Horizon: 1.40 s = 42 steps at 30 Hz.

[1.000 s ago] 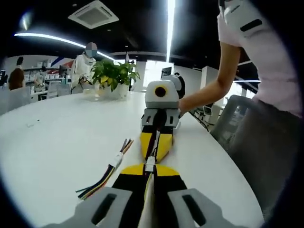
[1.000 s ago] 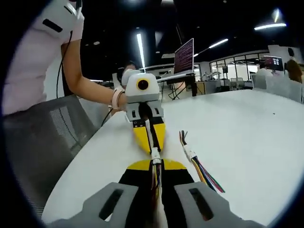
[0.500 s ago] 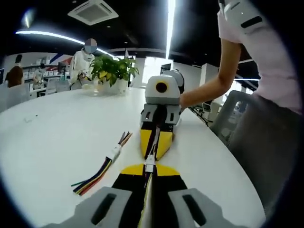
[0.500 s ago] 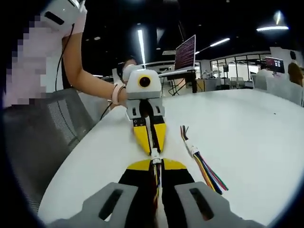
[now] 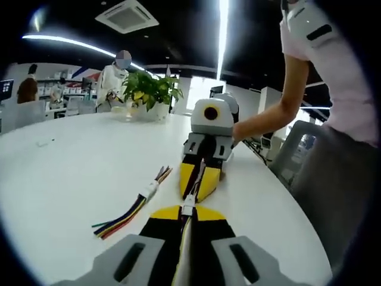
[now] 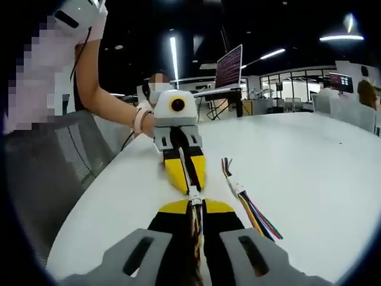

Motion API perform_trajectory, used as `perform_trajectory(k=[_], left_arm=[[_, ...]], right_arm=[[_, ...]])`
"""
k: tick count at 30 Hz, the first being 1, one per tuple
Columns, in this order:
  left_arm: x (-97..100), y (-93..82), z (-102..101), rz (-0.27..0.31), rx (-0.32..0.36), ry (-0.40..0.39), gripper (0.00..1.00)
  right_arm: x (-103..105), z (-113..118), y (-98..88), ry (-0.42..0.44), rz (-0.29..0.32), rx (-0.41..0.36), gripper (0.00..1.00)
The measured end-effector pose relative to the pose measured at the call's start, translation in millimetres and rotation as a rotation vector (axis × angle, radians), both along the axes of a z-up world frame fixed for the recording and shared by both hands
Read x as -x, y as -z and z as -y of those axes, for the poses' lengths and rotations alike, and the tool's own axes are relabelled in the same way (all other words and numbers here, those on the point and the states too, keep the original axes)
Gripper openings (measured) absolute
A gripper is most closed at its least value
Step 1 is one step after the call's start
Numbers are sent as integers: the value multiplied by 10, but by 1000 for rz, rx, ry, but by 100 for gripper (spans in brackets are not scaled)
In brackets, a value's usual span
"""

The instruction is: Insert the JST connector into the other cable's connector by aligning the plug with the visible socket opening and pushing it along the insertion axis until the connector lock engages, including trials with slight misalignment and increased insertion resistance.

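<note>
In the left gripper view my left gripper (image 5: 187,213) is shut on a thin cable ending in a small white JST connector (image 5: 188,205) at its yellow tips. My right gripper (image 5: 195,192) faces it nose to nose, shut on the other cable. In the right gripper view my right gripper (image 6: 196,207) is shut on a bundle of coloured wires, and the white connector (image 6: 193,192) sits between its tips and those of the left gripper (image 6: 191,186). The two connectors meet in the narrow gap; I cannot tell whether they are locked together.
A spare cable of coloured wires (image 5: 133,208) with a white plug lies on the white table (image 5: 65,173), also visible as the spare cable (image 6: 249,201) beside my jaws. A potted plant (image 5: 149,92) stands at the far end. A person's forearm (image 5: 262,119) and a grey chair (image 6: 53,161) are alongside.
Both cameras have shifted slightly. The two grippers stay tip to tip with the connectors between them, and the spare cable lies where it was.
</note>
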<state>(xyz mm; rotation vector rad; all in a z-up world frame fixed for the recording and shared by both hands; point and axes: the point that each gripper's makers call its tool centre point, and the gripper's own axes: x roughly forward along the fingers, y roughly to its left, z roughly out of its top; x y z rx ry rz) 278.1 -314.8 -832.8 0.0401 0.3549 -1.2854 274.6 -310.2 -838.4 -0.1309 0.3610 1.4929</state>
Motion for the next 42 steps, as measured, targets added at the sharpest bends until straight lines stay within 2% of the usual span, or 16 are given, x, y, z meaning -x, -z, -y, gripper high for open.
perform_trajectory(k=[6,10,16,25,29,34,42], left_arm=[[-11,-14,-8,-23,14,-38,1],[-16,-6,-4,-23,0,-51,2],[-16,-1,-33,-43,-5,-68,4],[-17,29,-116,-70,-32,-92,8],[28,39,-135,-102,-45,-91,13],[61,38,-171,-87,-70,-91,13],[1,-114,-252,-48,-81,-131,16]], right_arm=[[-17,6,3,13,-13,3,5],[-19,13,9,21,-15,7,5],[-40,19,-3,46,-26,3,13],[-77,109,32,64,-19,47,11],[-102,143,-3,105,-15,58,5],[-92,144,-139,130,-9,34,5],[-68,154,-216,146,5,36,7]])
